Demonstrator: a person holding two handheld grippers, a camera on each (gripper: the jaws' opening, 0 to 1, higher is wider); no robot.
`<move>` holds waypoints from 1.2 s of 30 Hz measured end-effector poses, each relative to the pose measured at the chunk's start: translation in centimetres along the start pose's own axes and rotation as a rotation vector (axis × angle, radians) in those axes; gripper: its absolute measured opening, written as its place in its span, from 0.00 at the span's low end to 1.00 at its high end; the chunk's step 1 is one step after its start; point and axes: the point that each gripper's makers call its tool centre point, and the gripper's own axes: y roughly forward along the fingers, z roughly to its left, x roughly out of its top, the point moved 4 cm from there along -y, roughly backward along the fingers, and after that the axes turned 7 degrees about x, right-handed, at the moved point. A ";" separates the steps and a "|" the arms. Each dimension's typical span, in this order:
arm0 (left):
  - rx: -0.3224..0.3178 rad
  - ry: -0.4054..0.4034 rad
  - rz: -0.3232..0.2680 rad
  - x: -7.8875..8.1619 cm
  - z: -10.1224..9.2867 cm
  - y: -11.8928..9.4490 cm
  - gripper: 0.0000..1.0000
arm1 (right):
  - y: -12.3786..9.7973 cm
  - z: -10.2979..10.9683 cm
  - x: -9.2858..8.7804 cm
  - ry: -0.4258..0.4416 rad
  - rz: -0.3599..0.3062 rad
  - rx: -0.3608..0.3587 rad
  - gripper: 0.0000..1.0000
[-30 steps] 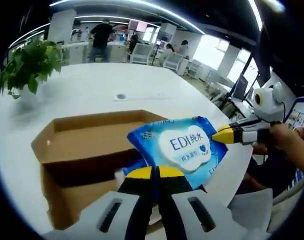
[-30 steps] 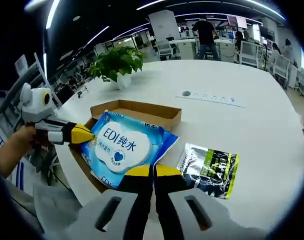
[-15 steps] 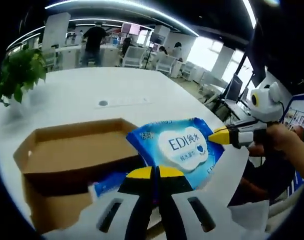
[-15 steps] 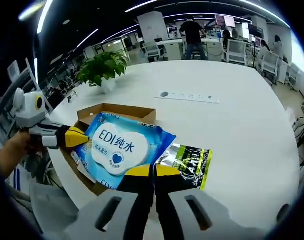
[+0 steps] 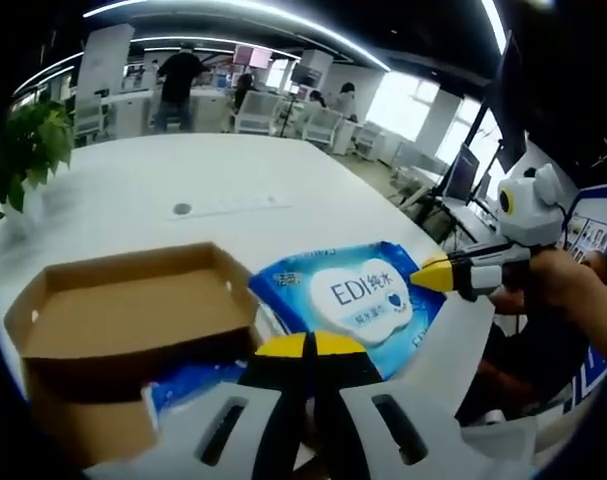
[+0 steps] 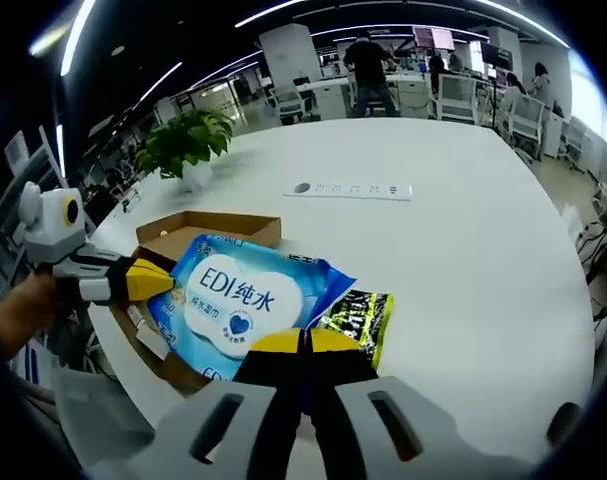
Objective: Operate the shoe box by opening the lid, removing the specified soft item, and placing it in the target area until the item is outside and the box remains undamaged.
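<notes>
I hold the blue wipes pack [image 6: 248,300] above the open cardboard box [image 6: 208,229], my left gripper [image 5: 308,345] and right gripper [image 6: 303,340] each clamped on an edge. Below lies a white table [image 6: 463,250] with a potted plant [image 6: 183,145], a green-black packet [image 6: 358,315], and office desks behind.
</notes>
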 end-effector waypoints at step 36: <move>0.064 0.175 0.124 -2.0 0.2 7.4 0.00 | 5.8 -6.0 -2.9 0.028 0.051 -0.035 0.00</move>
